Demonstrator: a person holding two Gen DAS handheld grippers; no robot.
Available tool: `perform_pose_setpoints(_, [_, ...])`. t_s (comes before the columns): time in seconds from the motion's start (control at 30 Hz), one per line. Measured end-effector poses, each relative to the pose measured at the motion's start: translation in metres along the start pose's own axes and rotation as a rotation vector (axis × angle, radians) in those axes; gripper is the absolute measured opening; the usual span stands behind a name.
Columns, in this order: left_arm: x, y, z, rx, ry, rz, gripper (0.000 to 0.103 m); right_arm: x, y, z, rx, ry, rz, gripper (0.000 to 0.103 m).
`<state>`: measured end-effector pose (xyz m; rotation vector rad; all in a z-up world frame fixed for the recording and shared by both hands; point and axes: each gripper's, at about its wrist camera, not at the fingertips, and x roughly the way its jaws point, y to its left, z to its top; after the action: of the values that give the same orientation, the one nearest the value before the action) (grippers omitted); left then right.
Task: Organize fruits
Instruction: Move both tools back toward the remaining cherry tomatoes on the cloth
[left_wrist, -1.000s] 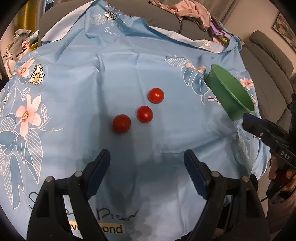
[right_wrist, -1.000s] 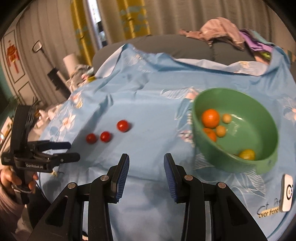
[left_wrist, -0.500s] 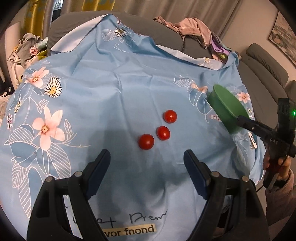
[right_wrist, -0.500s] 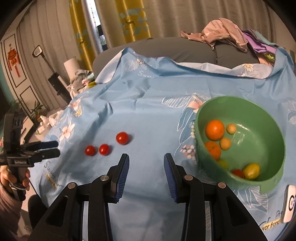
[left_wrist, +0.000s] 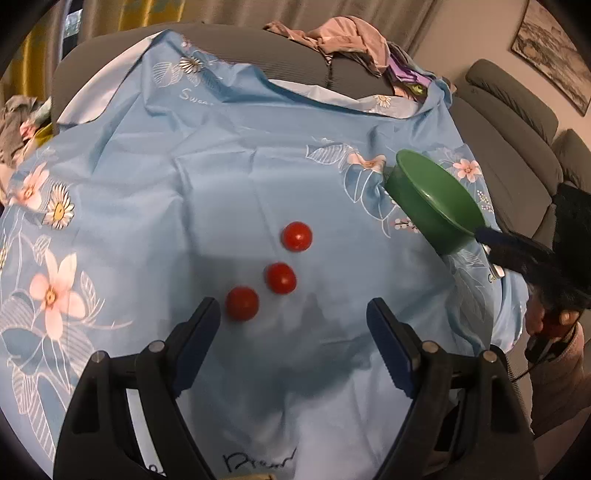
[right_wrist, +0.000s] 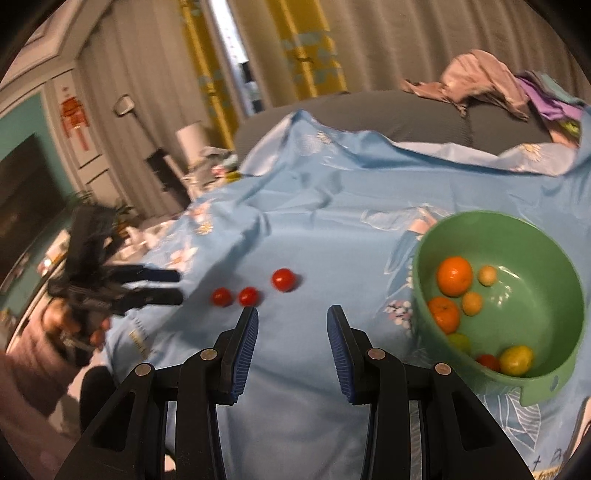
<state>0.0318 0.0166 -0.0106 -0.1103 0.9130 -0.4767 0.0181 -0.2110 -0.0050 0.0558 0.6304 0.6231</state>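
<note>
Covering table: blue floral cloth (left_wrist: 229, 192) w/ grey sofa (left_wrist: 517, 110) behind.

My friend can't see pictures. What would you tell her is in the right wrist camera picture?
A green bowl sits on a blue flowered cloth, holding oranges and small yellow and red fruits. Three red tomatoes lie on the cloth left of the bowl. The open right gripper is in front, and the left gripper reaches in from the left.

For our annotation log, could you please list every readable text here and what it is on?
"Swee": white script on the blue cloth, the rest lost in a fold.
"Pr": black script at the cloth's near edge, the rest unclear.
Red wall hanging: too blurred to read.
</note>
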Motion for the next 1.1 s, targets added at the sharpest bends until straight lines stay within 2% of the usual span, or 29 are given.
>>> perform_pose_setpoints(0.17, [0.011, -0.009, 0.014, 0.006, 0.004, -0.041, 0.082, -0.019, -0.007, -0.015, -0.053, -0.063, 0.148, 0.039])
perform_pose_setpoints(0.43, [0.046, -0.024, 0.03, 0.044, 0.064, -0.036, 0.082, -0.028, -0.036, -0.021, -0.084, -0.145, 0.262, 0.039])
perform_pose_setpoints(0.63, [0.07, -0.027, 0.037, 0.051, 0.11, -0.025, 0.082, -0.027, -0.059, -0.027, -0.038, -0.178, 0.278, 0.041])
perform_pose_setpoints(0.7, [0.075, -0.028, 0.038, 0.053, 0.119, -0.025, 0.082, -0.027, -0.063, -0.029, -0.026, -0.183, 0.283, 0.045])
perform_pose_setpoints(1.1, [0.077, -0.028, 0.036, 0.05, 0.138, -0.021, 0.082, -0.026, -0.063, -0.031, -0.024, -0.19, 0.301, 0.046])
